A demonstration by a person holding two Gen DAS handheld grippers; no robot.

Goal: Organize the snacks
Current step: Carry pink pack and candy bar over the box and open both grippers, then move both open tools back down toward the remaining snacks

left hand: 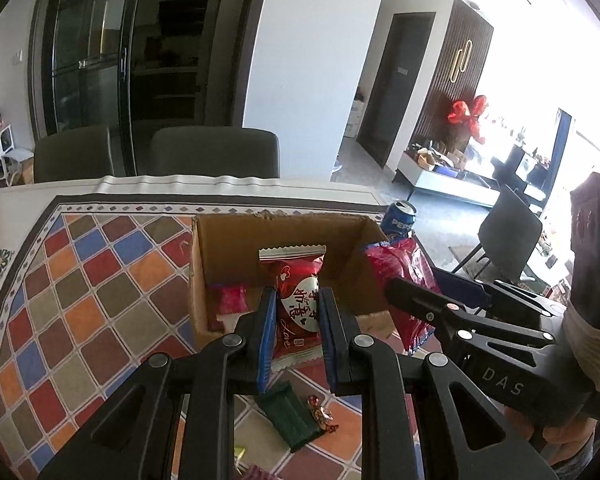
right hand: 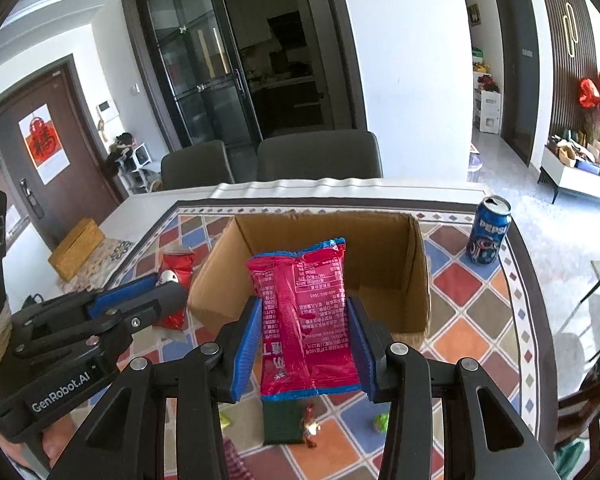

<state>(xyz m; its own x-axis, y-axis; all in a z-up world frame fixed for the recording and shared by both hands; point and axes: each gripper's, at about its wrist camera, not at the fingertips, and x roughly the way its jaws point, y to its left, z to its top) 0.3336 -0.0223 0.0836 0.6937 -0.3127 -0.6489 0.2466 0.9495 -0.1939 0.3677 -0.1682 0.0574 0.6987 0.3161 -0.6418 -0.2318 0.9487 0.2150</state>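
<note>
Above the box [right hand: 414, 280], centre frame, my left tool [left hand: 298, 316] clamps a red packet [left hand: 298, 304], my right tool [right hand: 304, 338] a pink bag [right hand: 304, 312], ready for dropping inside.

I'm counting one cardboard box [right hand: 416, 276], one Pepsi can [right hand: 489, 235], two grippers each holding a snack packet, and two chairs.

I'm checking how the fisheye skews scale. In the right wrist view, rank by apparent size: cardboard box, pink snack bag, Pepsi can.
1. Cardboard box
2. Pink snack bag, though nearness to the camera inflates it
3. Pepsi can
</note>
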